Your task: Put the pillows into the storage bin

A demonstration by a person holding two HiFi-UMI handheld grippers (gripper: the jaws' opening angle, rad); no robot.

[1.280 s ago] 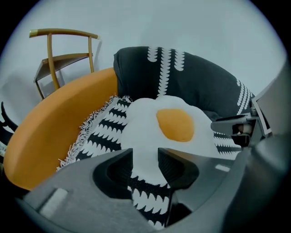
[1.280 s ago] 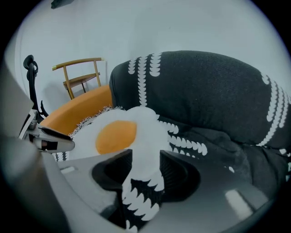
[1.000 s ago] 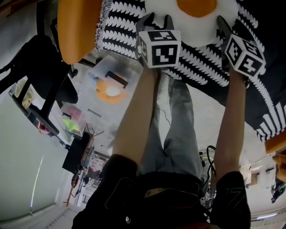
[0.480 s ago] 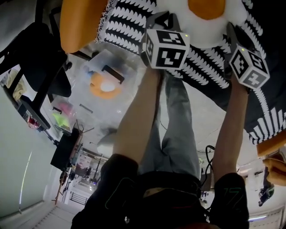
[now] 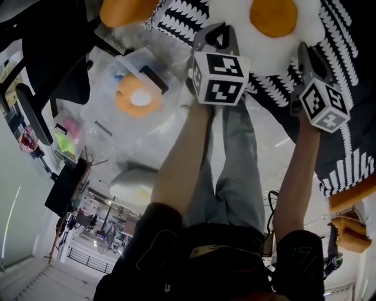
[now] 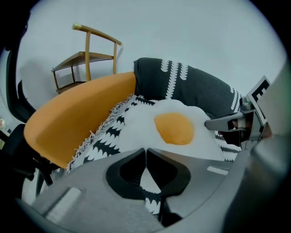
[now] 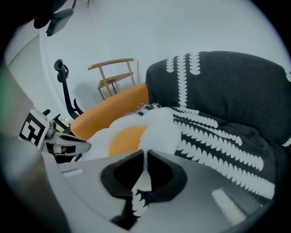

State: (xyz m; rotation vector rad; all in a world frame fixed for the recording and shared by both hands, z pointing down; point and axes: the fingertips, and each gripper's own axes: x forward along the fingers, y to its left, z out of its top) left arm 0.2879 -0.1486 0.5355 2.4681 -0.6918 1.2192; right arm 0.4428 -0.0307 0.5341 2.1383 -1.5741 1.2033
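A fried-egg pillow (image 5: 273,16) (image 6: 174,128) (image 7: 127,139) lies on a black-and-white patterned pillow (image 5: 276,88) (image 6: 104,141) (image 7: 213,136), next to an orange pillow (image 5: 120,9) (image 6: 72,118). My left gripper (image 5: 214,32) (image 6: 145,152) is shut on the egg pillow's near white edge. My right gripper (image 5: 302,53) (image 7: 146,154) grips the edge on the other side, its jaws closing with white fabric pinched between them. The clear storage bin (image 5: 126,64) stands on the floor below left, with an orange round thing (image 5: 138,100) inside it.
A dark grey pillow (image 6: 195,86) (image 7: 227,82) rests behind the egg pillow. A black office chair (image 5: 47,64) stands left of the bin, by a small clear box (image 5: 67,135) of coloured items. A wooden chair (image 6: 86,59) (image 7: 116,75) is by the wall. My legs are below the grippers.
More of the egg pillow shows in the head view, and both grippers sit slightly lower in it. The bin has shifted toward the middle of the view.
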